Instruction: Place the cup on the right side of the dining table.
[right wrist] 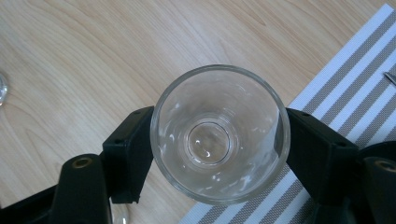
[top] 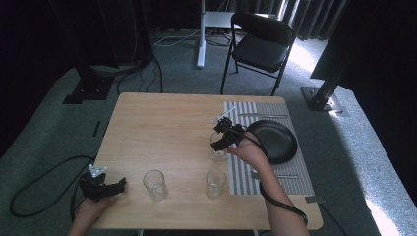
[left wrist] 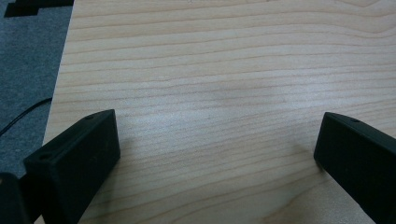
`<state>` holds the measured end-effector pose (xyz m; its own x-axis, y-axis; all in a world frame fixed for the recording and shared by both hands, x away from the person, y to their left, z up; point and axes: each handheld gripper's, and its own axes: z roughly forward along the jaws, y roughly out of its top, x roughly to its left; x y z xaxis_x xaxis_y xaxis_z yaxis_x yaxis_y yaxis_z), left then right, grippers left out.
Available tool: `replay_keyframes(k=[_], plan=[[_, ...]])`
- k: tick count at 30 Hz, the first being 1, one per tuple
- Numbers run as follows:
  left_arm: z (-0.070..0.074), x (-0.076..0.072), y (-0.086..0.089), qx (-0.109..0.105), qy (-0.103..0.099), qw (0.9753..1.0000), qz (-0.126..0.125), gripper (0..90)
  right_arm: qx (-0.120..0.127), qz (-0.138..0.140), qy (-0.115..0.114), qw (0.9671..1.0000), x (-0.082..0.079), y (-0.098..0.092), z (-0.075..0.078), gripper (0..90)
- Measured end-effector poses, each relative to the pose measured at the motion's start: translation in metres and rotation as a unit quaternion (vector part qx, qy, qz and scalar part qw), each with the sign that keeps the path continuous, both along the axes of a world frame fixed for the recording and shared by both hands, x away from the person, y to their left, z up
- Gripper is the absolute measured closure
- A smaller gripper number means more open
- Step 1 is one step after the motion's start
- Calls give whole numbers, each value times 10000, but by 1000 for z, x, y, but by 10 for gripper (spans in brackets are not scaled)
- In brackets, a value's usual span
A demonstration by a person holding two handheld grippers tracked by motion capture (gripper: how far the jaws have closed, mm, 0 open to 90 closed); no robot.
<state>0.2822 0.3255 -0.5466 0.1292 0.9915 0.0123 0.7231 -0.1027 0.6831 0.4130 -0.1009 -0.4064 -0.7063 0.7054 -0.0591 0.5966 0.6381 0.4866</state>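
A person at a wooden counter [top: 162, 123] works a hand-held gripper in each hand. At centre right of the high view, the right gripper [top: 222, 139] is closed on a clear drinking glass [top: 219, 150], which stands upright at the left edge of a grey-and-white striped placemat [top: 246, 169]. The right gripper view looks straight down into this glass [right wrist: 219, 133]: one black jaw presses each side of its rim, and the glass sits partly over bare wood and partly over the striped placemat [right wrist: 355, 93] in the right of the frame.

In the lower left of the high view, the left gripper [top: 115, 186] rests low at the near left corner of the counter, held by the person's left hand [top: 91, 209]. The left gripper view shows its jaws spread wide apart with nothing between them, just plain wood grain [left wrist: 219, 93] and a strip of grey carpet [left wrist: 28, 60] at the frame's left edge.

Two more empty glasses stand along the near edge: one [top: 155, 184] at lower centre-left, another [top: 215, 183] at lower centre, just left of the placemat. On the placemat lie a black plate [top: 278, 140], touching distance from the right hand, with cutlery above [top: 263, 115] and below [top: 275, 175] it. A black folding chair [top: 260, 46] stands beyond the counter at the top of the frame.
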Motion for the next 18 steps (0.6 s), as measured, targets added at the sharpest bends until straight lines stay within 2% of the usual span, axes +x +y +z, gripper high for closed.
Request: replay_keyframes(k=[11,18], plan=[[0,0,0,1,0,10000,-5,6,54,-294,27,9995,19,-11,0,280],[0,0,0,-1,-2,10000,-12,6,16,-472,44,9989,37,-19,4,281]])
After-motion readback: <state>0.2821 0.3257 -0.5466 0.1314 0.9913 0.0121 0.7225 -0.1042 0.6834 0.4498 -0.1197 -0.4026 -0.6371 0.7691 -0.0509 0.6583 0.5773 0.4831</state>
